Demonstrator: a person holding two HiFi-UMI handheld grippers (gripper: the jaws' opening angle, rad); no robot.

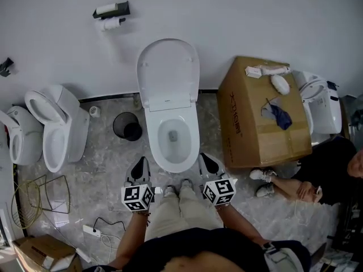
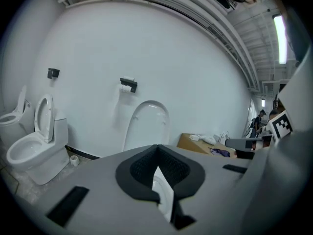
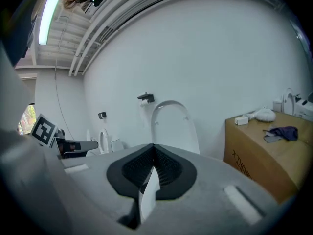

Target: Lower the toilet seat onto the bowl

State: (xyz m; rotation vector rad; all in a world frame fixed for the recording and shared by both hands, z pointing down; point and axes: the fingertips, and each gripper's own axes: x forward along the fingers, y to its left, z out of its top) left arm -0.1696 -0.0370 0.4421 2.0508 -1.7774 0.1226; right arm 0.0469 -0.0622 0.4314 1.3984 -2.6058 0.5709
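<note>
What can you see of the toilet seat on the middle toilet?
The toilet seat is glossy white, oval, and looks like hard plastic. It stands raised, upright before the white wall, hinged at the back of the bowl. Small bumpers dot its face. The left tongs and right tongs are shut beside the bowl's front, apart from the seat.

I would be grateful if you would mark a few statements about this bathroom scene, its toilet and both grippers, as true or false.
1. The toilet seat stands raised against the wall. True.
2. The left gripper grips the seat. False: it is shut on nothing, apart from the toilet.
3. The right gripper is shut and empty. True.
4. In the head view, the cardboard box stands left of the bowl. False: it stands at the right; a black bin is at the left.
</note>
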